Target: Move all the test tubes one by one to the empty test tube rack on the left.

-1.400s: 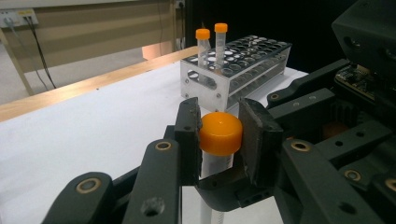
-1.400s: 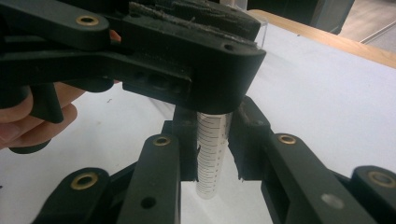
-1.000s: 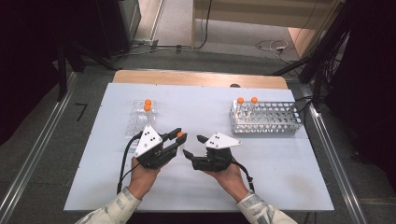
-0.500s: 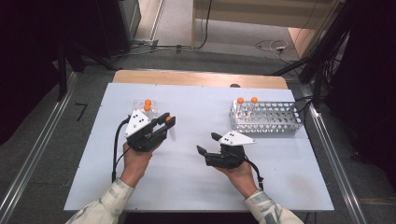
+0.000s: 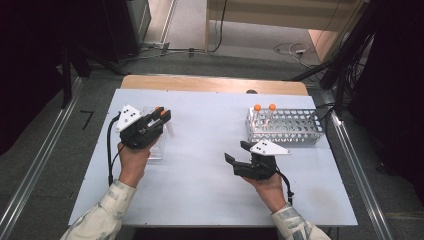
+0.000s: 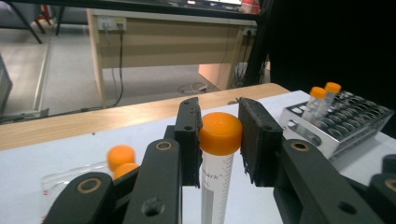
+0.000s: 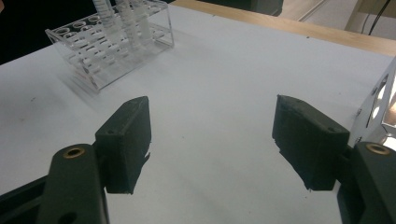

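Left gripper (image 6: 219,140), at nine o'clock, clamps an orange-capped clear plastic tube (image 6: 217,158) by its cap, keeping it upright for racking. Right gripper (image 7: 212,140), at five o'clock, holds its jaws apart and empty, below the grey metal tube rack (image 5: 287,127) at two o'clock.

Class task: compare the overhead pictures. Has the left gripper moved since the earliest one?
Yes. The left gripper, shut on an orange-capped tube, has gone left and up the table, away from the metal rack.

Each hand carries a black gripper, the left gripper (image 5: 159,117) and right gripper (image 5: 235,161), topped by a pale three-cornered plate with dark dots. Brass-ringed screws mark the jaw arms; black cables trail back. Sleeves are pale and patterned.
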Tool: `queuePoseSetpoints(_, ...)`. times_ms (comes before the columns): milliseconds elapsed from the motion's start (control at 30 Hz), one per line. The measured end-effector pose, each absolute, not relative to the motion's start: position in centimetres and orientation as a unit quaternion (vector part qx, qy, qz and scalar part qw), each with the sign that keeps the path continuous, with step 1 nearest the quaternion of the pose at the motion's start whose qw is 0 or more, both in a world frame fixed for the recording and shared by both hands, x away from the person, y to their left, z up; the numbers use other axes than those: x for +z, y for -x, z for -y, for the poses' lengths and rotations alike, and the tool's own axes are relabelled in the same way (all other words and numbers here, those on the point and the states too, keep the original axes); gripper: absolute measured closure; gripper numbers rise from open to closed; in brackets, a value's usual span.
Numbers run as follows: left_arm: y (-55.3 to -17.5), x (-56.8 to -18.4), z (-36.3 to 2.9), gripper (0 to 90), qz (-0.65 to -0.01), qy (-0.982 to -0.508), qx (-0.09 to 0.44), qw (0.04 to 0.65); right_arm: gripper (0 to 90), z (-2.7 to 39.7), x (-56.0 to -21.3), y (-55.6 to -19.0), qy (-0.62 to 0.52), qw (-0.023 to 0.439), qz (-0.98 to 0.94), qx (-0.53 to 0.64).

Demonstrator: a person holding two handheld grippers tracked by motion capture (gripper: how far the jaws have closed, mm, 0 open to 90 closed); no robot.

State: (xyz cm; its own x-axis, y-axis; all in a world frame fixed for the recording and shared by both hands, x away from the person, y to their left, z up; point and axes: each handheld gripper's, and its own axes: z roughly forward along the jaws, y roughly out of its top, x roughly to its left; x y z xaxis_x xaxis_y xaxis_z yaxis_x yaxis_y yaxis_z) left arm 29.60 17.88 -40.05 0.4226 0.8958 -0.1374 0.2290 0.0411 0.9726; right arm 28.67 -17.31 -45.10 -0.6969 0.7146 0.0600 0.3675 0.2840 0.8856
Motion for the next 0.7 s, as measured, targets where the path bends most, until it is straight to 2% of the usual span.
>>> queuePoseSetpoints(700,-30.7,-39.8,-20.3,69.8,-0.476,-0.611,0.334,0.537,27.0,17.5,-45.1,-28.7,-0.35,0.18,-0.778,0.49)
